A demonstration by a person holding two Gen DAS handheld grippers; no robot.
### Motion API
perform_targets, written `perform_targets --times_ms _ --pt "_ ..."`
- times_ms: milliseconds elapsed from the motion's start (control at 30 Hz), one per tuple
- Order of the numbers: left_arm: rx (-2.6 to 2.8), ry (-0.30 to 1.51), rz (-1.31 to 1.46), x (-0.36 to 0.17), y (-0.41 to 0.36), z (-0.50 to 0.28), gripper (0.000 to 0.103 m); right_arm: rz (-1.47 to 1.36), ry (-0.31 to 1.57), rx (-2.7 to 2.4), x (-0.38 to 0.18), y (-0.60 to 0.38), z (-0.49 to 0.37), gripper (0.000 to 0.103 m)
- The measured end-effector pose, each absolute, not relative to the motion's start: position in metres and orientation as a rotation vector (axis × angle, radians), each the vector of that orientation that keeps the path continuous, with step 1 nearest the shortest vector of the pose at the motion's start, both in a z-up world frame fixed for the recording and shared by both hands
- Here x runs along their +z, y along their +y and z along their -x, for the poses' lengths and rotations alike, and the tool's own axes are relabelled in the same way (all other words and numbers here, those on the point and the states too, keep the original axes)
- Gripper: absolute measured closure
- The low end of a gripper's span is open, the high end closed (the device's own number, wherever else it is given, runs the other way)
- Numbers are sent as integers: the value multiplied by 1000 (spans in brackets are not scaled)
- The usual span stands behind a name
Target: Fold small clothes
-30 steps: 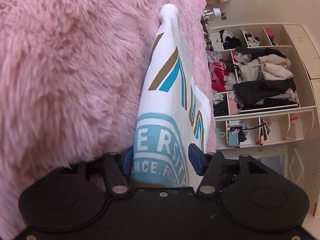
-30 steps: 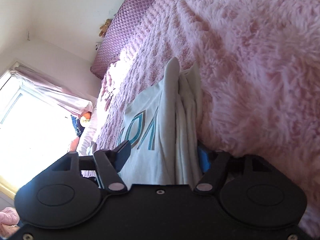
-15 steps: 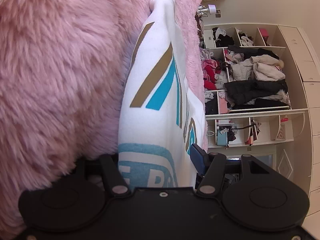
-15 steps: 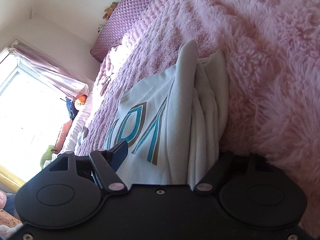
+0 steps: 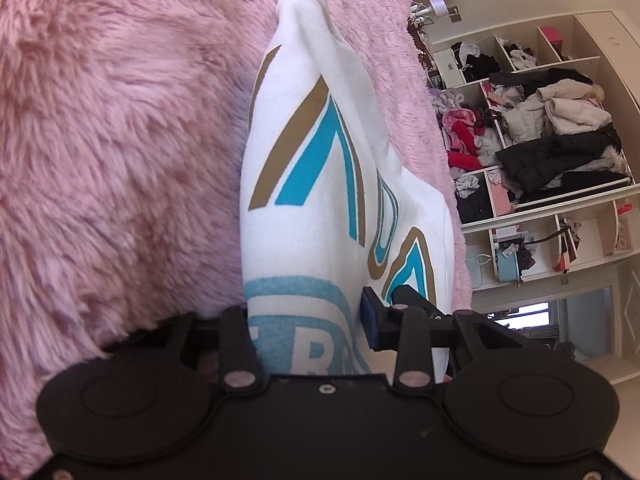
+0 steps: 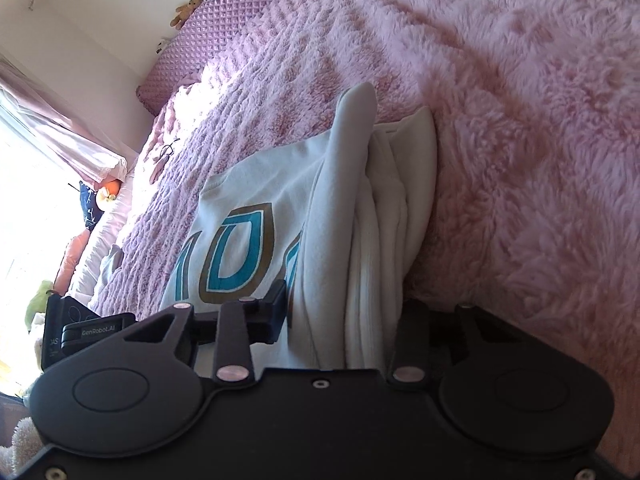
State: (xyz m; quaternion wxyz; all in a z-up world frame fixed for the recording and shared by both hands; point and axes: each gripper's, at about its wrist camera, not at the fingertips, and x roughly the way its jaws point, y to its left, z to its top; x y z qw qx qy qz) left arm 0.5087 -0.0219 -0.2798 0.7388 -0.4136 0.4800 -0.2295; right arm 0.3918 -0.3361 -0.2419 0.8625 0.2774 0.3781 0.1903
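In the left wrist view, the left gripper (image 5: 306, 316) is sitting at the bottom centre of the frame, and its jaws are closing on a fold of the white sweatshirt (image 5: 320, 168). The blue pad on the right is pressing against the cloth, while the finger on the left is touching the printed fold from the other side. The sweatshirt, printed in teal and gold, is running up the middle of the frame and lying on the fluffy pink blanket (image 5: 120, 140), which is filling the left half. Open shelves (image 5: 532, 152) stuffed with clothes are showing on the right side.

In the right wrist view, the right gripper (image 6: 344, 312) is at the bottom centre, its jaws closing around the bunched edge of the same sweatshirt (image 6: 360, 216), with the gathered folds wedged between the two fingers. The garment is spreading toward the centre left over the pink blanket (image 6: 520, 120). A purple quilted headboard (image 6: 208, 20) is standing at the upper left.
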Motion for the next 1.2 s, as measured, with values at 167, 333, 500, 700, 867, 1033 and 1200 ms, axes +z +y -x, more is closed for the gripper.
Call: perform_targets --times_ms 167,333,500,700,867,1033,1200 --pt "-473 1045 835 -269 -30 -509 69 -549 791 371 -236 -331 -389 70" --pt "-462 1018 743 -247 -40 -506 77 -441 761 324 -215 -316 -376 75" --pt "-491 962 717 -214 -20 -495 80 -297 725 340 -172 -279 -363 75" --pt "-422 861 705 -163 70 -463 80 -268 684 495 -128 -203 -370 75" --pt "-297 792 659 -132 159 -439 80 -316 669 642 -126 -119 -390 75" --pt "-199 793 671 -160 234 -431 79 -328 736 718 -161 -48 -420 76" --pt "-135 957 813 -271 285 -430 63 -329 981 642 -244 -25 -455 68"
